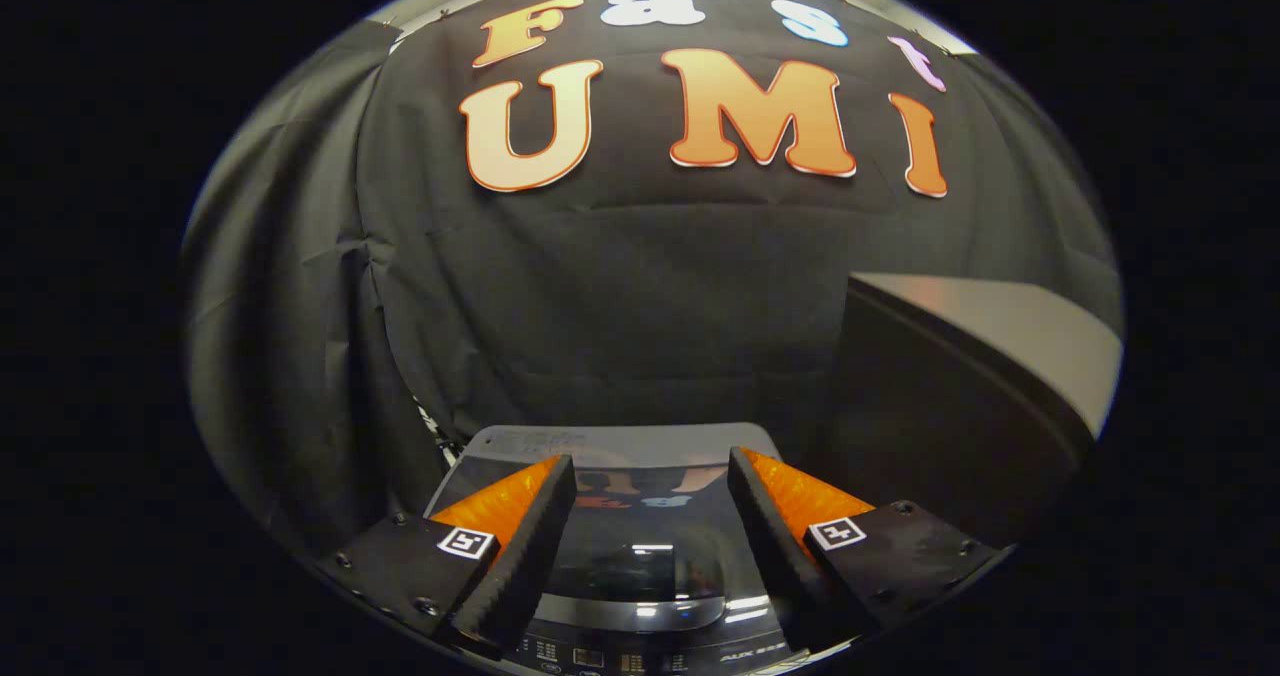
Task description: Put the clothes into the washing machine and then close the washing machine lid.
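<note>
While hand-held gripper point(650, 476) hangs agape — washing machine lid point(640, 531) flat beneath fingers.

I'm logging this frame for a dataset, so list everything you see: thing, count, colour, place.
Washing machine: one, grey top with a glossy dark lid lying shut, below and between the fingers.
Control panel: one, dark, on the machine's near edge.
Box-like unit: one, dark sides, pale top, beyond the right finger; cannot tell what it is.
Booth wall: one, black cloth, behind everything.
Gripper: one, fingers open, holding nothing, above the lid.
</note>
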